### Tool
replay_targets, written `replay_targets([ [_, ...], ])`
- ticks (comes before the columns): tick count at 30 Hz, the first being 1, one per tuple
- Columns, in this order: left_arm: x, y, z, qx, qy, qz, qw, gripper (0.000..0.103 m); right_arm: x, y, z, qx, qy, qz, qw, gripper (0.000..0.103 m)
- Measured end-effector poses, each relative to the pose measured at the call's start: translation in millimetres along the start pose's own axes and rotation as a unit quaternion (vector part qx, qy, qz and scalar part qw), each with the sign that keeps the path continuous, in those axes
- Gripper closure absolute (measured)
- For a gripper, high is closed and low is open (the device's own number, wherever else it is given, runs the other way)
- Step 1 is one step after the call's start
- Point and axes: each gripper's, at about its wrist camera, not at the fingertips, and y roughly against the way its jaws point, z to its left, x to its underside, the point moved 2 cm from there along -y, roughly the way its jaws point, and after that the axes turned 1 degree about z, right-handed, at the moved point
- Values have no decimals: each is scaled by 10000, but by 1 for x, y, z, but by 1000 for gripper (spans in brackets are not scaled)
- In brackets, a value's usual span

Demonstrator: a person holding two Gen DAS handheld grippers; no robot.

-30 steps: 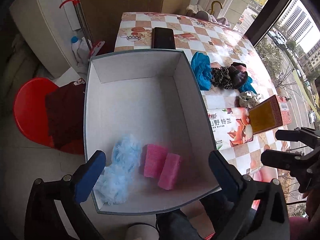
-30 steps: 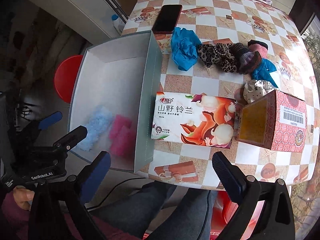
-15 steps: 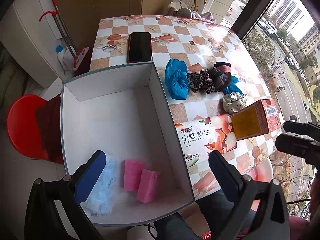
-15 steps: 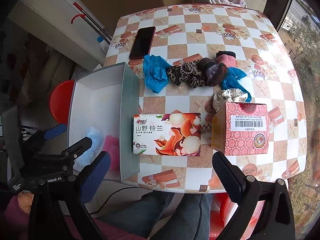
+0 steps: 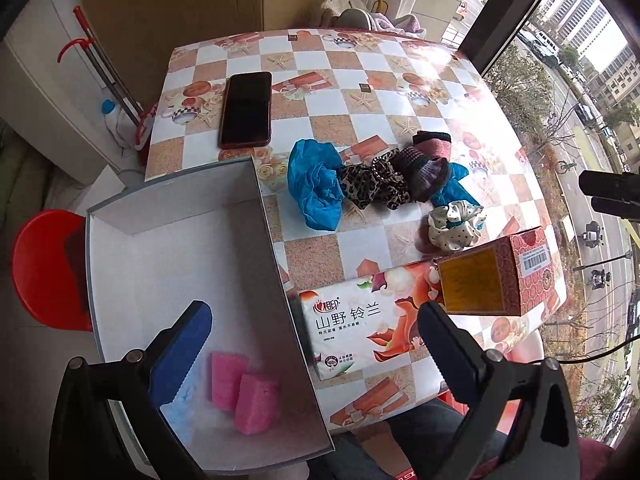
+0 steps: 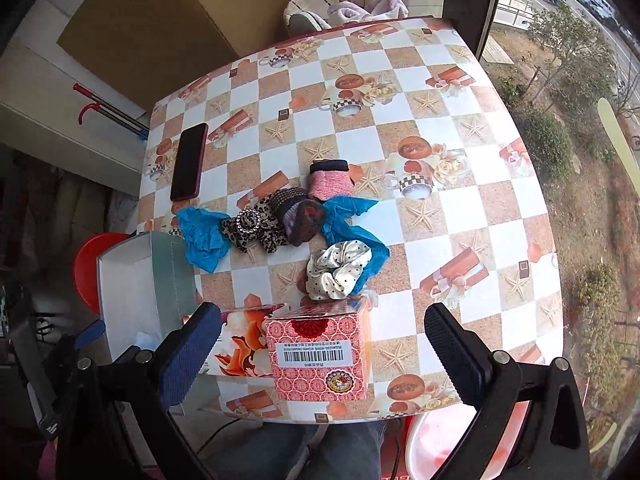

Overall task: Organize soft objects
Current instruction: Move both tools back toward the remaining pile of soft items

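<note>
Meanwhile, both grippers' fingers wide and empty, polka-dot scrunchie (image 6: 338, 270) well beyond right gripper (image 6: 320, 354).

We see the open box (image 5: 176, 240) at the bench's (image 5: 400, 92) left edge, with two sponges (image 5: 244, 390) side by side in its near end and a fluffy cloth (image 5: 180, 404) just left of them. A tissue pack (image 5: 360, 328) lies right of the box, touching a carton (image 5: 496, 276) on its right. Behind them a row of scrunchies (image 5: 380, 180) and cloths crosses the bench. A phone (image 5: 246, 109) lies behind the box.
</note>
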Motion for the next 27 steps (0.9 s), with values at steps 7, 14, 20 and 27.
replay_targets([
  [7, -21, -22, -26, -252, -120, 287, 9992, 0, -17, -54, -56, 175, -187, 657, 9975, 1],
  [14, -51, -50, -53, -441, -265, 528, 9973, 0, -44, -108, -71, 240, 119, 1187, 9926, 1],
  [20, -77, -69, -74, -529, -380, 653, 9957, 0, -65, -155, -56, 91, 550, 1530, 9867, 1],
  [27, -100, -90, -93, -728, -554, 805, 9925, 0, -76, -216, -34, 406, 1067, 1682, 9791, 1],
])
